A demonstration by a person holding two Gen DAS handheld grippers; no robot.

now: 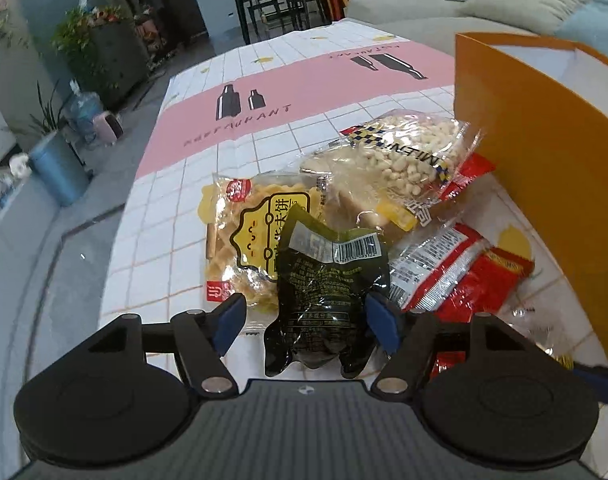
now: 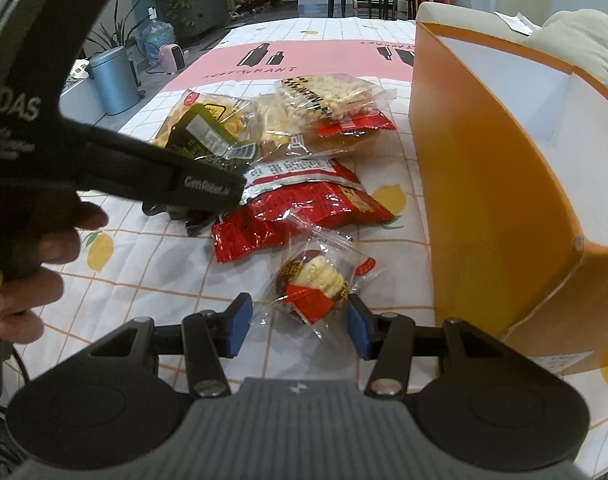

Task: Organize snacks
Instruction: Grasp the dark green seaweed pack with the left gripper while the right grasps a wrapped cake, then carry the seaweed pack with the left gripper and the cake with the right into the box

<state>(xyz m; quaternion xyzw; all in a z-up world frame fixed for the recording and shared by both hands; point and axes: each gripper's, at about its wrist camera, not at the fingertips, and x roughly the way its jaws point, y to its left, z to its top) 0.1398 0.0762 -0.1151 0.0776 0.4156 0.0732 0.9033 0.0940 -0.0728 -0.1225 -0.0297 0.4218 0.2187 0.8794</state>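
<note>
Left wrist view: my left gripper (image 1: 306,318) stands w/ jaws apart, and the dark green packet (image 1: 328,284) sits between the blue pads. Its long axis runs away from me, along the fingers, barcode end far. The right pad seems to touch the packet's edge, the left pad has a gap, so I judge no real clamp. The packet lies on top of the yellow cracker bag (image 1: 255,236), beside the red packets (image 1: 464,276). The orange box (image 1: 544,128) is to the right, near.

Right wrist view: my right gripper (image 2: 299,326) has jaws apart, not pressing. The small clear-wrapped snack (image 2: 318,280) lies just ahead, between the pad tips, slightly right of centre, long axis approx. diagonal. The orange box stands open just right of it, so the right hand is nearer to the box.
</note>
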